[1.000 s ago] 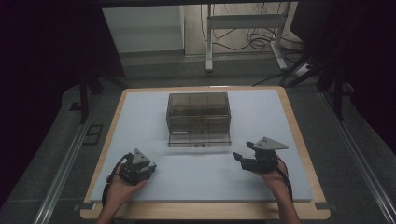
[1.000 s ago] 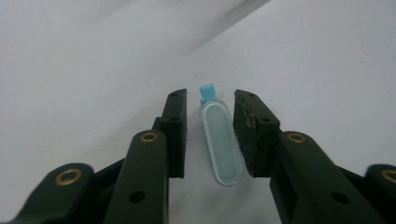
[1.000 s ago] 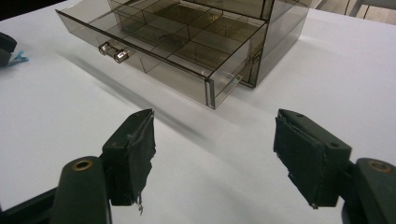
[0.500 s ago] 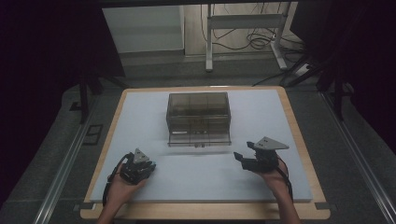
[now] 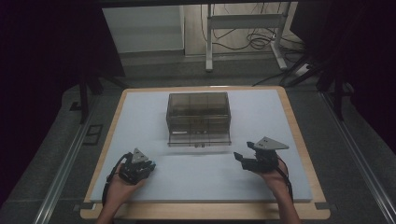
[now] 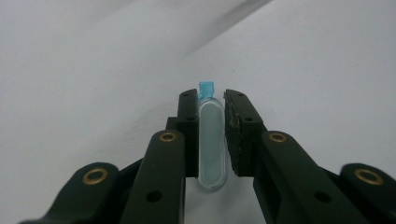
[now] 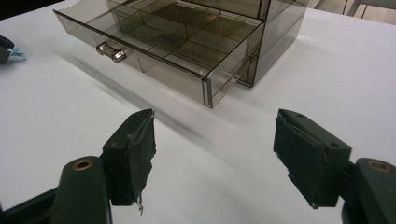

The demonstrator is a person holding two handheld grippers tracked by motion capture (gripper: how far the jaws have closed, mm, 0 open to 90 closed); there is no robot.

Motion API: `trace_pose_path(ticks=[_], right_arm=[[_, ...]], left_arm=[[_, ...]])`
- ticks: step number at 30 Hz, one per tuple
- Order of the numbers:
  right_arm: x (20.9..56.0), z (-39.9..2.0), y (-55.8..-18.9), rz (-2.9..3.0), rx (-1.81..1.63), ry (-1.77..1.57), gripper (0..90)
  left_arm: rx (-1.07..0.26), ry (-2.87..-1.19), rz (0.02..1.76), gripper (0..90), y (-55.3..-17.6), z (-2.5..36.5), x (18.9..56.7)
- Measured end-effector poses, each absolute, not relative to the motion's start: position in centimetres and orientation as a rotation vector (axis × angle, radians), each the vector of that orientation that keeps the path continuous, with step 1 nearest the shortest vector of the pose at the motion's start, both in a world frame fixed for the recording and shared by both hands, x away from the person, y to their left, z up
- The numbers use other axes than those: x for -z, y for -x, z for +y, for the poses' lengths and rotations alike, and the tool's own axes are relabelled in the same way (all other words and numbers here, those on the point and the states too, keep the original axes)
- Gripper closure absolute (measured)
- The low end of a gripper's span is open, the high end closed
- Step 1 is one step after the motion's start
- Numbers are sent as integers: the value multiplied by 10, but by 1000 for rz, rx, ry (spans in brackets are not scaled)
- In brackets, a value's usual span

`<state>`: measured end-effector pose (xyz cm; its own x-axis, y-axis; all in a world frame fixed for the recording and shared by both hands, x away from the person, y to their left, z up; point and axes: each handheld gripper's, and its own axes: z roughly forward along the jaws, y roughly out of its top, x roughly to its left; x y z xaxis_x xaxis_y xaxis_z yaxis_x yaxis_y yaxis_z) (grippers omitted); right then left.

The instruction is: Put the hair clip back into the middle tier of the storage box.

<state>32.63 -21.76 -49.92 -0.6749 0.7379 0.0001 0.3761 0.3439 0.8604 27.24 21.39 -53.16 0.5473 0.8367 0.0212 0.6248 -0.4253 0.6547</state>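
While no brand, label or writing can be read on any item, the stock is as follows.

Drawer box [image 5: 198, 112]: smoked clear plastic, standing on the white mat [image 5: 140, 116]. Its bottom drawer [image 7: 154, 46] is pulled out toward the person; the dividers inside form small compartments, and a clear knob [image 7: 111, 52] sits on the drawer front.

Left gripper [image 5: 148, 166]: in front of the box and to its left, near the mat's front edge, held in the left hand [image 5: 122, 187]. Its jaws have just been closing and now clamp a small clear vial [image 6: 211, 140] with a blue cap [image 6: 206, 87]. The vial lies lengthwise between the pads, its cap poking out past the jaw tips, just above the mat.

Right gripper [image 5: 242, 154]: in front of the box and to its right, held in the right hand [image 5: 271, 173], its jaws spread wide with nothing between them, pointing toward the drawer's corner.

Change against the earlier frames: the left jaws stand narrower than a second ago; both hands keep their places relative to the box, and the drawer stays pulled out as before.
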Motion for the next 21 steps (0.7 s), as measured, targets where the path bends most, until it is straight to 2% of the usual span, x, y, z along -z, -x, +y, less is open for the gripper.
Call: trace_pose_path(ticks=[21], right_arm=[[500, -217, -327, 2231, -1260, -981, 280]], left_arm=[[-439, -2143, 1136, 775, -273, 218, 520]])
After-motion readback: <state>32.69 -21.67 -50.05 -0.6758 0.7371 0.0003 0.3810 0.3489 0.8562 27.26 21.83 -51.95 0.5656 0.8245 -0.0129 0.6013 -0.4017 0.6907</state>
